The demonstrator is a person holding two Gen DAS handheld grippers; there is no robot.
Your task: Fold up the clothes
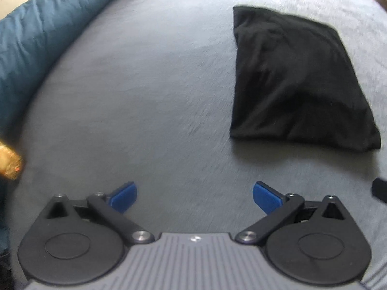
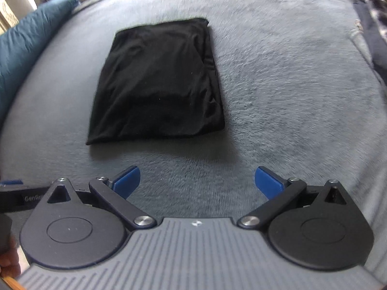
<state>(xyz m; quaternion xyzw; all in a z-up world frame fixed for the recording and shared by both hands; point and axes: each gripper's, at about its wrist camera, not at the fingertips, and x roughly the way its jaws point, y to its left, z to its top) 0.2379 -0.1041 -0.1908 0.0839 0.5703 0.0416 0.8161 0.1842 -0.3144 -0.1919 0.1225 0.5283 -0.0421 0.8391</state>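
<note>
A black garment [image 1: 292, 77] lies folded into a compact rectangle on the grey bed cover [image 1: 150, 84]. In the right wrist view the same black garment [image 2: 159, 82] sits ahead and a little left of centre. My left gripper [image 1: 194, 197] is open, hovering over bare cover, with the garment ahead to its right. My right gripper [image 2: 197, 183] is open too, just short of the garment's near edge, with nothing between its blue pads [image 2: 127, 181]. Part of the left gripper [image 2: 14, 193] shows at the left edge of the right wrist view.
A teal quilted pillow [image 1: 36, 38] runs along the left side of the bed, also the teal pillow [image 2: 26, 33] at upper left. Dark and checked clothes [image 2: 372, 24] pile at the right edge. The grey cover [image 2: 290, 84] stretches wide to the right of the garment.
</note>
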